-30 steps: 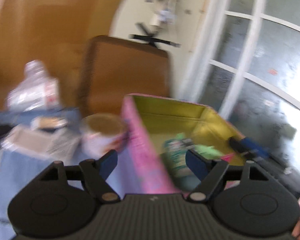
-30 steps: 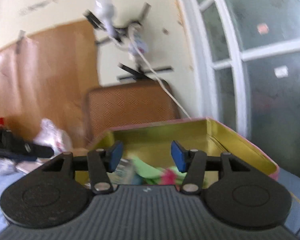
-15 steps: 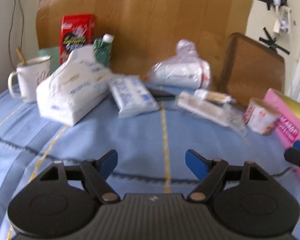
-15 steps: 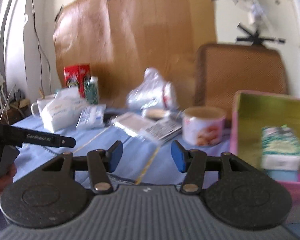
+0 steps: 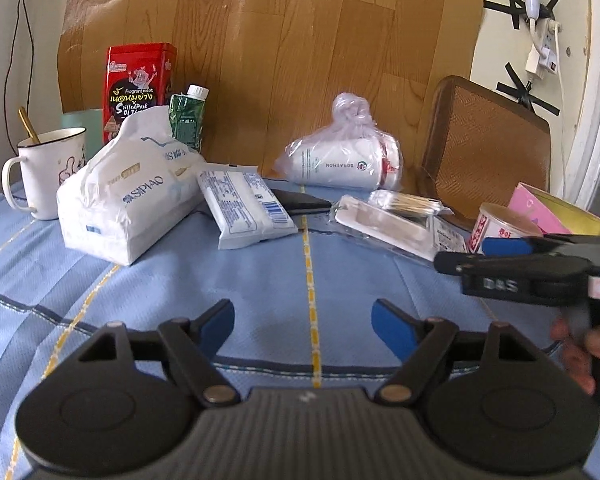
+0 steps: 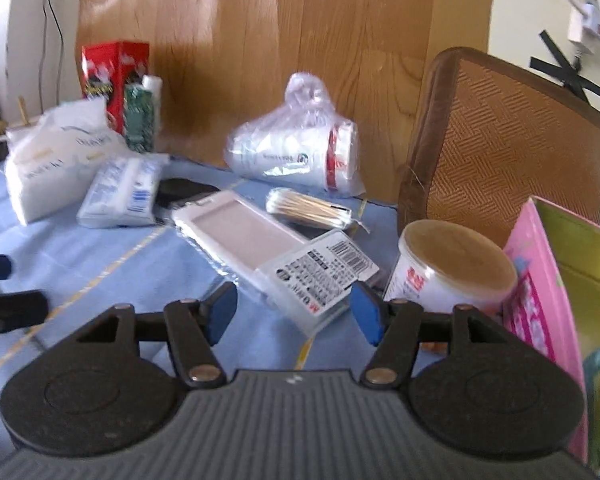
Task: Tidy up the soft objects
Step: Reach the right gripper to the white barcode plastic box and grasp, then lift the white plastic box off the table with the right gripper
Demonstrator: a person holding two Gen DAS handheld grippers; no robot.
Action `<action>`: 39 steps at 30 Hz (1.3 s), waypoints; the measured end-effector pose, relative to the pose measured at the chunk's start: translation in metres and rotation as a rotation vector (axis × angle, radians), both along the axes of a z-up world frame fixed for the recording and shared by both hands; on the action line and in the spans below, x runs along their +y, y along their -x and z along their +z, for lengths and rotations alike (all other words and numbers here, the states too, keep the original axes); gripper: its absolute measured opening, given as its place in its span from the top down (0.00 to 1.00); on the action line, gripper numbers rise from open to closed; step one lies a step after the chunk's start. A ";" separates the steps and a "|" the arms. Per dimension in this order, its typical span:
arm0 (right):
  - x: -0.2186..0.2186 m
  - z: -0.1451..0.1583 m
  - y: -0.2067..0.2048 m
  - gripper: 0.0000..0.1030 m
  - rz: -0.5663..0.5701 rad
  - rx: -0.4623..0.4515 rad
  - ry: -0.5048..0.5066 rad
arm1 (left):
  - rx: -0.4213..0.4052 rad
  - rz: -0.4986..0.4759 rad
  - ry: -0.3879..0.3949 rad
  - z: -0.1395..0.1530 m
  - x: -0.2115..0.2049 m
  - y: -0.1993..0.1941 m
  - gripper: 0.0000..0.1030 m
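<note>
A large white tissue pack [image 5: 128, 196] [image 6: 56, 160] lies on the blue cloth at the left, with a smaller white wipes pack [image 5: 246, 208] [image 6: 120, 194] beside it. A tied plastic bag of white cups [image 5: 344, 156] [image 6: 300, 148] lies against the wooden board. The pink box [image 6: 540, 300] [image 5: 540, 210] stands at the right, open, with a green pack inside. My left gripper [image 5: 304, 326] is open and empty over bare cloth. My right gripper [image 6: 294, 314] is open and empty, just short of a flat clear package [image 6: 276, 256]; it also shows in the left wrist view [image 5: 500, 256].
A white mug with a spoon [image 5: 46, 170], a red tin [image 5: 140, 82] and a green carton [image 5: 188, 120] stand at the back left. A bundle of cotton swabs [image 6: 312, 206], a black phone [image 5: 300, 200], a round tub [image 6: 452, 272] and a woven chair back [image 6: 508, 148] are at the right.
Both grippers swung left, away from the pink box, and now face the cluttered table. The right gripper has moved closer to the flat package. Both stayed open.
</note>
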State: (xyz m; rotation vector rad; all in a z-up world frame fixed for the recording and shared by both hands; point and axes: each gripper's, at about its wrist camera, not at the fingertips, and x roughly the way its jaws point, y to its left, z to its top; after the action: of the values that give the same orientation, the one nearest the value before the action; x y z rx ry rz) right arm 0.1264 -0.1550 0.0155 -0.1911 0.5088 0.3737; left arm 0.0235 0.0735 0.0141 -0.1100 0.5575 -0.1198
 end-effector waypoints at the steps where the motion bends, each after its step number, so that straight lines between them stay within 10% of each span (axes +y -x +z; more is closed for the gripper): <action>1: 0.002 -0.001 -0.005 0.35 -0.003 0.009 0.013 | 0.000 -0.001 0.006 0.000 0.001 0.000 0.24; 7: 0.006 -0.011 -0.025 0.40 -0.019 0.052 0.035 | -0.005 -0.003 0.026 0.000 0.003 0.001 0.21; 14: 0.001 -0.004 0.004 0.92 0.005 -0.025 0.029 | 0.013 0.005 0.065 -0.001 0.010 -0.001 0.20; 21: 0.004 -0.006 0.062 0.92 0.137 -0.039 0.014 | 0.048 0.027 0.109 -0.003 0.017 -0.005 0.19; 39: -0.016 -0.007 0.016 0.23 -0.028 0.141 -0.214 | 0.039 0.019 0.107 -0.001 0.016 -0.004 0.15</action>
State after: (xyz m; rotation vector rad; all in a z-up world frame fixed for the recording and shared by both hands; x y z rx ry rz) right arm 0.1106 -0.1713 0.0082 0.0493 0.6054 0.4129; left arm 0.0274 0.0892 0.0132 -0.2224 0.5883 -0.1298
